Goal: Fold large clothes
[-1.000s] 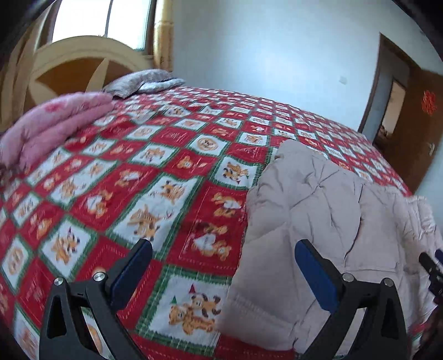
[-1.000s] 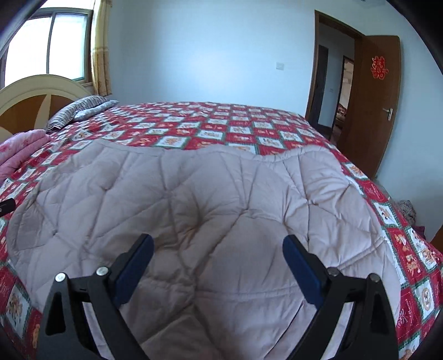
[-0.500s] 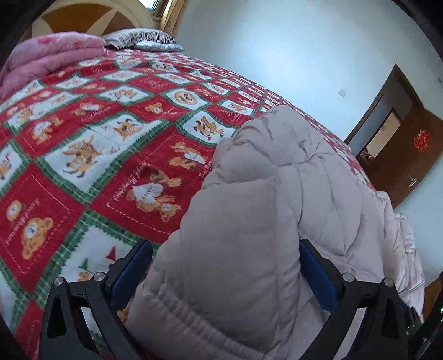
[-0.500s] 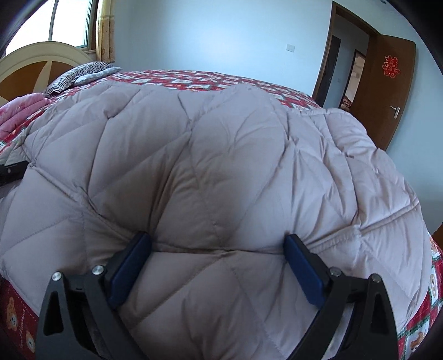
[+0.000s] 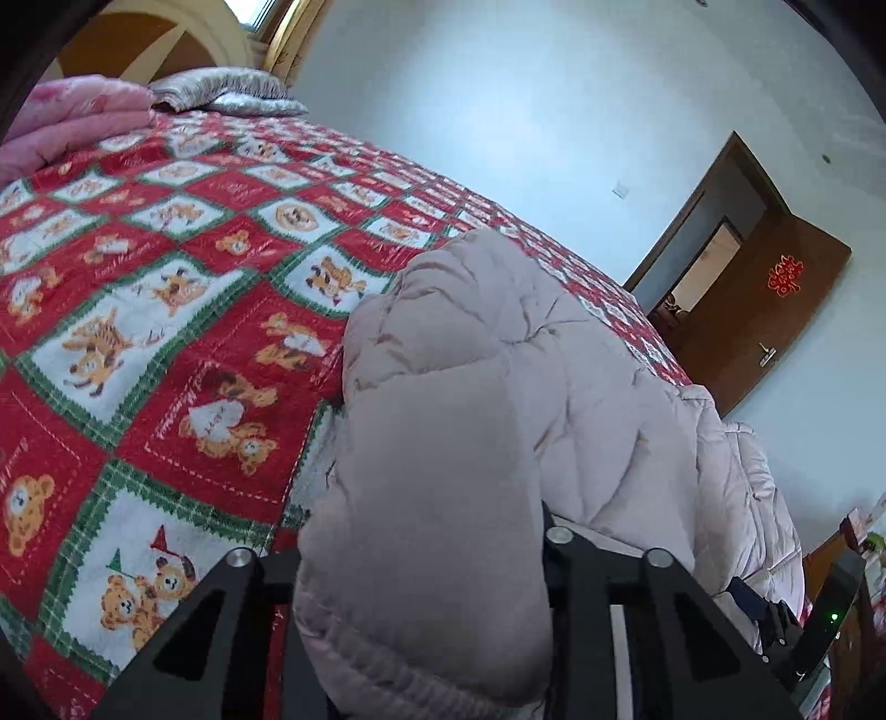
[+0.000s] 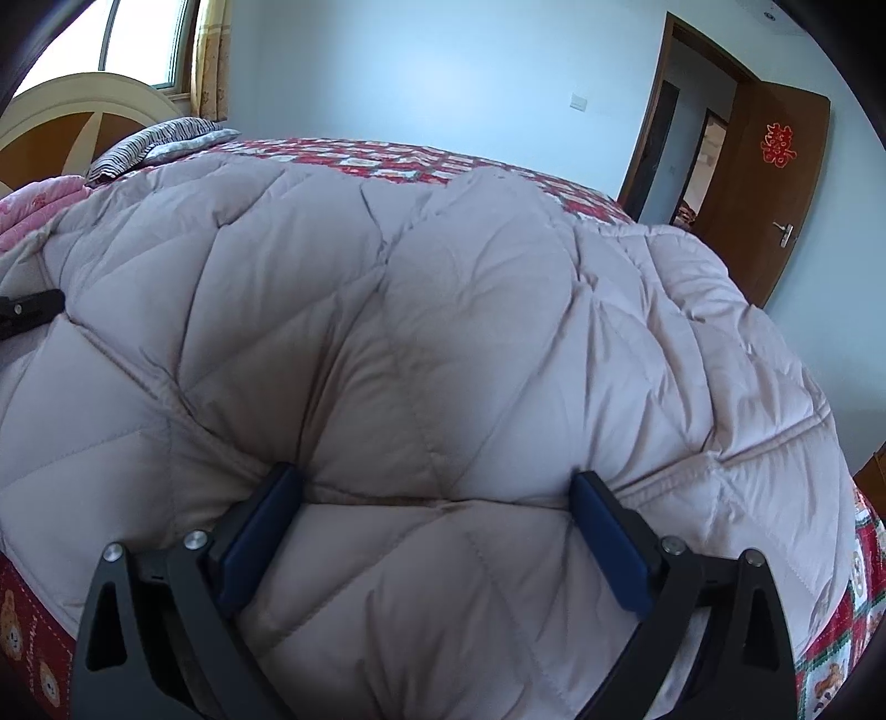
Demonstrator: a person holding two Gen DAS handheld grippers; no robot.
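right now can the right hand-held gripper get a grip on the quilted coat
Probably yes: the right hand-held gripper is open with its pads pressed into the quilted coat, nothing between them, so closing should pinch a fold.

Window (image 6: pixel 144 44) daylight, fisheye-warped, perhaps soft foreground.

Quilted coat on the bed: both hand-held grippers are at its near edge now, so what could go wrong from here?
1. The right hand-held gripper is wide open around thick padding of the quilted coat; it may close on bulk and slip.
2. The left hand-held gripper is pinched on a fat bunch; lifting could drag the coat unevenly across the bedspread.
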